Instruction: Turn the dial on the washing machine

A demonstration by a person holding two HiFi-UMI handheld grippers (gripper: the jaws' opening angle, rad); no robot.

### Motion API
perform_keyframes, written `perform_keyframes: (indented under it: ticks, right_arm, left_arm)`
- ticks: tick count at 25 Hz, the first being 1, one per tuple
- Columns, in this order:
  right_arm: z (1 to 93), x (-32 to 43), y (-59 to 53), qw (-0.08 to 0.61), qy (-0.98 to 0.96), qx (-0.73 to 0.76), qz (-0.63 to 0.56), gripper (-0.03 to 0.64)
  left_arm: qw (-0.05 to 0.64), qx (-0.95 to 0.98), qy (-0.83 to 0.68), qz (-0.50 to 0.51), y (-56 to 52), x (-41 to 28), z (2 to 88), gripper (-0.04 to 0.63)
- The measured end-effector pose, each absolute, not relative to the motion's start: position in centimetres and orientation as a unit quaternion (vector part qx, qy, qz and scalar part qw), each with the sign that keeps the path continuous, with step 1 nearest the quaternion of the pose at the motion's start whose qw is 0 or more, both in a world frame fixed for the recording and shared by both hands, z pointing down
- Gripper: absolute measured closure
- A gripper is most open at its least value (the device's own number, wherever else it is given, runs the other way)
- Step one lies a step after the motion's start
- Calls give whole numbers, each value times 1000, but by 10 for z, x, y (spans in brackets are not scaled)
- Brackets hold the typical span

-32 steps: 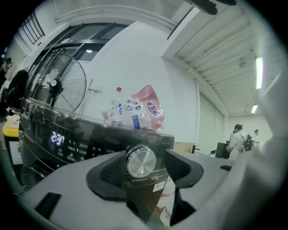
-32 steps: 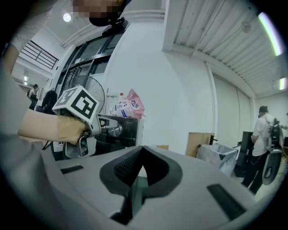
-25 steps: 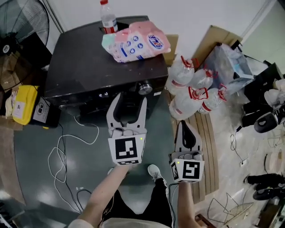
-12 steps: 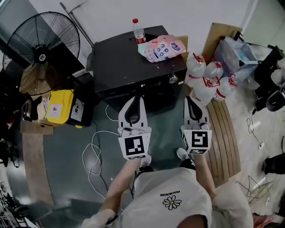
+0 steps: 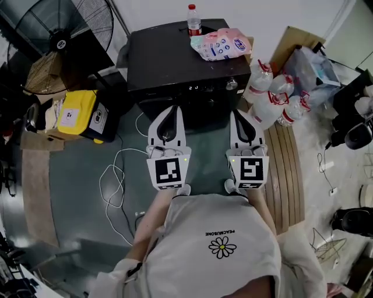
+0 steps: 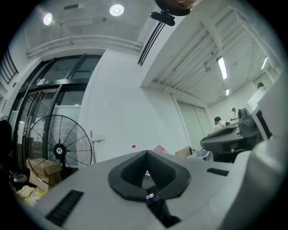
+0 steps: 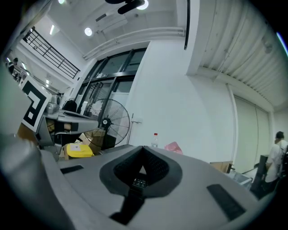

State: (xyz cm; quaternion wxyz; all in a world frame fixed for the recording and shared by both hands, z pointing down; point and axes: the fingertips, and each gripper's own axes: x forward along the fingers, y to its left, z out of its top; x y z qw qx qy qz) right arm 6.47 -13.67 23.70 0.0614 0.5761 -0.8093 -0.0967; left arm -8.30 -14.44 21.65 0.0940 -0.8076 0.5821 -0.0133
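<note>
Overhead and level; shared washing machine (image 5: 169, 58)

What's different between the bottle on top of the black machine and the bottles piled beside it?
The single bottle stands upright on top of the washing machine; the piled bottles lean tilted against each other, low down beside it. The single bottle looks slim, the piled bottles bulkier. Both are clear plastic with red caps.

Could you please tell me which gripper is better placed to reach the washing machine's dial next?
Right. The right gripper points almost straight at the dial on the washing machine front, while the left gripper sits further left; its jaws have just closed, empty. Both probably need opening first.
</note>
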Motion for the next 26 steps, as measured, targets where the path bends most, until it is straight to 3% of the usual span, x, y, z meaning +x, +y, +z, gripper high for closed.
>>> perform_keyframes:
  ticks: [26]
  right_arm:
    - [236,63,-142,74,-809,574,-101,612]
  left_arm:
    - [72,-809,583,2,-156,-87,218,595]
